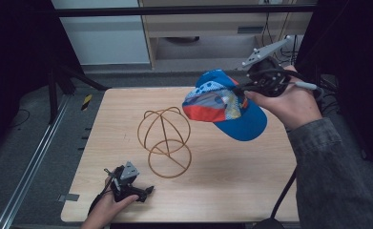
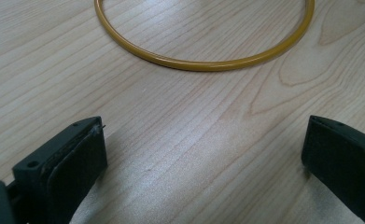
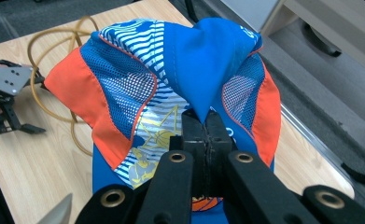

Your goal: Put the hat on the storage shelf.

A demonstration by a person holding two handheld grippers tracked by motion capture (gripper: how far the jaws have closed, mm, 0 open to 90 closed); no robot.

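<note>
A: Status, biggest thing first. Your table [image 1: 232, 191] has the wire hat stand [image 1: 164, 140] sitting mid-surface, nothing on it.

B: And the cap?

A: The cap [image 1: 224, 107] is in the air, up and to the right of the stand, not touching it, brim pointing away from the stand toward you. Your right gripper [image 3: 203, 122] has its jaws pinched tight on a fold of the blue crown fabric; the cap hangs from that pinch.

B: Left side?

A: Your left gripper [image 1: 148, 190] rests on the table just in front of the stand, toward your edge. Jaws spread wide, nothing between them. From its own camera, the stand's base ring [image 2: 203, 60] lies just ahead of the jaws, untouched.

B: So how far along am I?

A: My read: pickup is done, placement isn't. Looks like the cap is headed for the stand, so what's left is carrying it over the stand's dome, lowering the crown onto it, then letting go. The left could steady the base ring if the stand slides.
</note>
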